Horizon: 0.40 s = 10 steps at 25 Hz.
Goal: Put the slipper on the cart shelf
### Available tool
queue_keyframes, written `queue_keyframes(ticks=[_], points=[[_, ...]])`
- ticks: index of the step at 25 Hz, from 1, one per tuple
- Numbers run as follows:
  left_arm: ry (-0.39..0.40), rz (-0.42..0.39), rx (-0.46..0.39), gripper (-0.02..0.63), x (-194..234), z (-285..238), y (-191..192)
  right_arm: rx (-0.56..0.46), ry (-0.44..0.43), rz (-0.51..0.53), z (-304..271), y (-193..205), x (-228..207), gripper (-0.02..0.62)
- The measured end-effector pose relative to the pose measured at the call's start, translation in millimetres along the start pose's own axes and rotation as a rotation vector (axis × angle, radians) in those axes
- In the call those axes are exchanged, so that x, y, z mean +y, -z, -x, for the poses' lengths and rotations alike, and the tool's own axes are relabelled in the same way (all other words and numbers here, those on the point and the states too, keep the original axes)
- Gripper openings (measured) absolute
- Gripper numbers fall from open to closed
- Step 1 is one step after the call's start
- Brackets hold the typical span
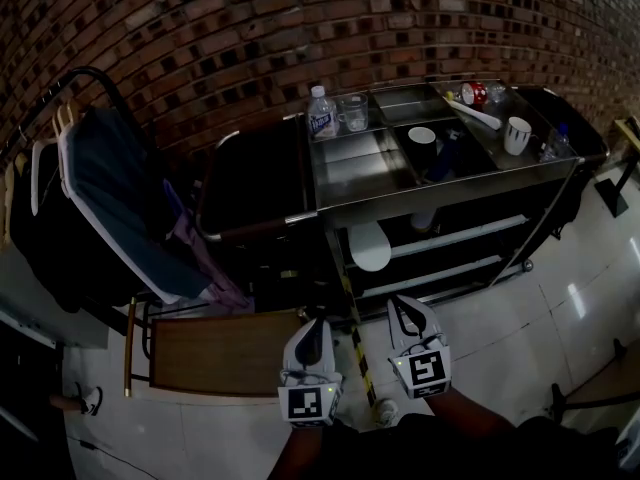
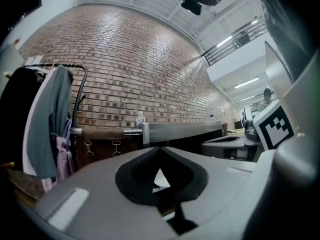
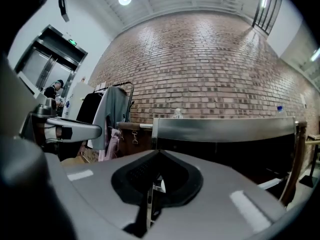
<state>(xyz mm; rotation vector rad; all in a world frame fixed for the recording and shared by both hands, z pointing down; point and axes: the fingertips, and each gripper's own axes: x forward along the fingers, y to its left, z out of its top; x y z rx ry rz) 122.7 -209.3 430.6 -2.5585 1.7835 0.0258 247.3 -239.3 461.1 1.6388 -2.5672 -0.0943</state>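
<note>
**Slipper, white and oval-soled: check its seat on the shelf**

It lies on the cart's middle shelf, a thin metal rail deck below the stainless steel cart top. Its rounded end seems to hang out over the shelf's front edge. Neither tool touches it. The left gripper and right gripper hang low and well apart from the cart, over the pale tiled floor. Each has its jaws pressed together with nothing between them.

The placing looks done, so what is left is a check. If the overhang looks likely to tip the slipper off, push its end further in with the closed right tips, level and slow. Keep below the cart top, so the clear plastic bottle there is not jolted.
</note>
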Motion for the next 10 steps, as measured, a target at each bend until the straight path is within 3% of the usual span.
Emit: queue_keyframes(ticks=[10], points=[[-0.008,-0.018,0.004,0.021,2,0,1,-0.017,-0.015,0.013,-4,-12,5,0.002]])
